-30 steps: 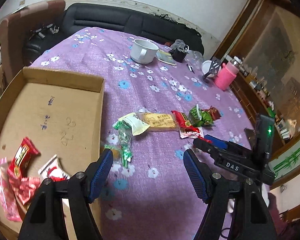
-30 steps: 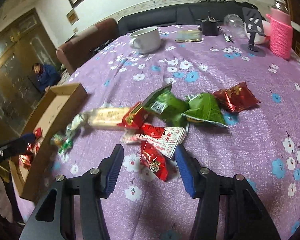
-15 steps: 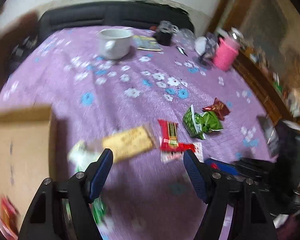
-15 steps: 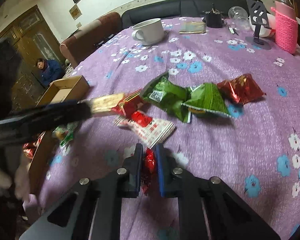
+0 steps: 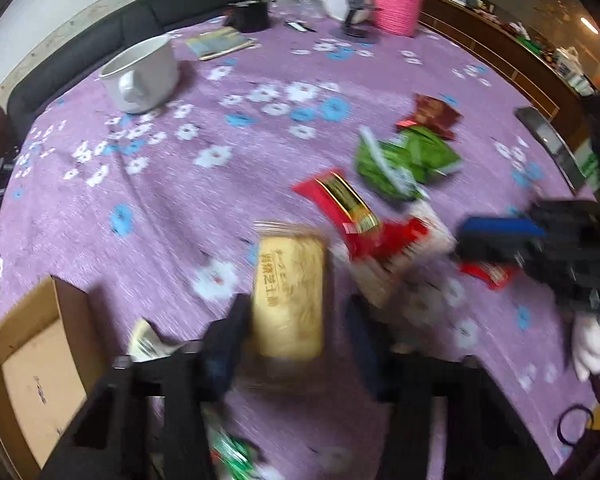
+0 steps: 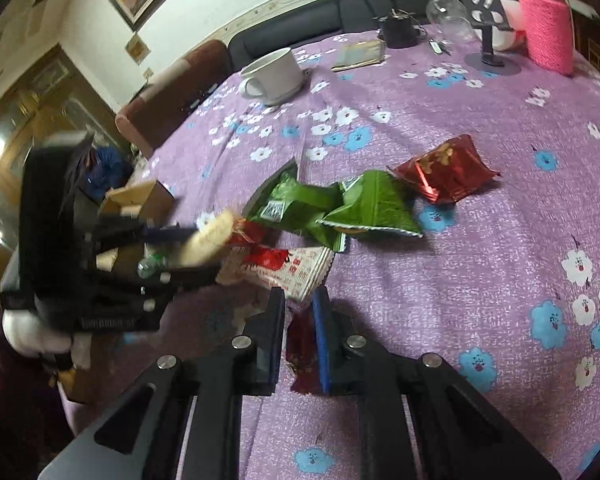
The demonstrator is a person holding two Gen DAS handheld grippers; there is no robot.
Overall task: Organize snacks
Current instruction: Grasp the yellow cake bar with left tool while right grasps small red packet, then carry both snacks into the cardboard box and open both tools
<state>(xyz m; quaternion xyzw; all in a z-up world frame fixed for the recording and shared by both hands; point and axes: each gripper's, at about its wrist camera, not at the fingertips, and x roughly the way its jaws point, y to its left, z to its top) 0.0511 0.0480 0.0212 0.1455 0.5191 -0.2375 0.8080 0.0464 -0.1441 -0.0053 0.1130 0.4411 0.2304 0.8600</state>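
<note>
The right gripper [image 6: 298, 336] is closed on a small dark red packet [image 6: 300, 354]. The left gripper [image 5: 296, 332] is closing its jaws around the yellow biscuit pack [image 5: 290, 300], just right of the cardboard box [image 5: 32, 364]. Beyond the box lie two green packets [image 5: 404, 160], then the white cup [image 5: 142, 74].

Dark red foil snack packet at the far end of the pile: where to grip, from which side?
Grip the dark red foil snack packet across its puffed middle, coming from above on its far, open side. It lies flat; the green packets crowd its near-left edge.
</note>
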